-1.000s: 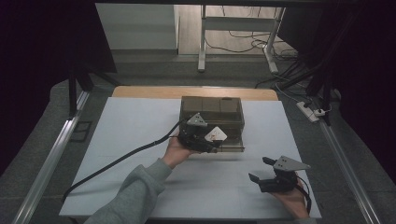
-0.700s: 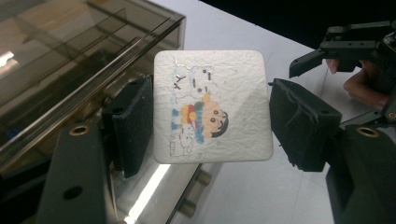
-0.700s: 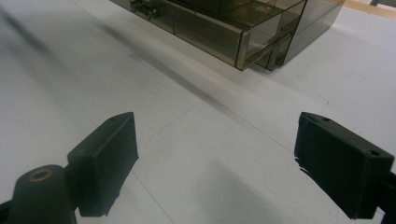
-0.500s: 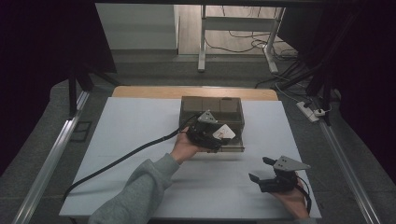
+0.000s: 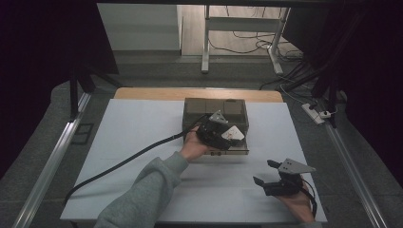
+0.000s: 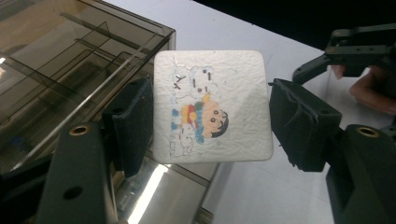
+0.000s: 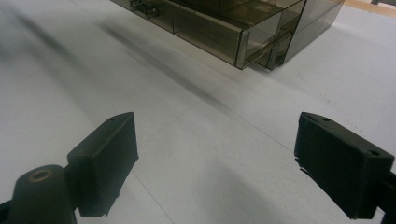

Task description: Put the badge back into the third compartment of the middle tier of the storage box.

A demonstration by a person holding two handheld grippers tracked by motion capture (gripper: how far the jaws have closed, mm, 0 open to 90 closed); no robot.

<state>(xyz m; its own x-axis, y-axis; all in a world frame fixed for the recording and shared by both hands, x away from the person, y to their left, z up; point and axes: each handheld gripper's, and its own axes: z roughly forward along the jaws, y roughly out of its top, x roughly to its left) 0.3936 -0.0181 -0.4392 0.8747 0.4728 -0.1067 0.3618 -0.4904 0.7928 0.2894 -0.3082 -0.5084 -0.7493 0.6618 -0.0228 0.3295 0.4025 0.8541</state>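
Left gripper (image 5: 227,134) pinches the white picture tile (image 6: 213,106) by its side edges, flat face up, directly over the near right corner of the smoked drawer box (image 5: 237,114); right gripper (image 5: 271,173), jaws spread and empty, rests well apart

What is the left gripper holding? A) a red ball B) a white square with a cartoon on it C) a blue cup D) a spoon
B: the left gripper has a white square with a colourful cartoon between its jaws, beside the box.
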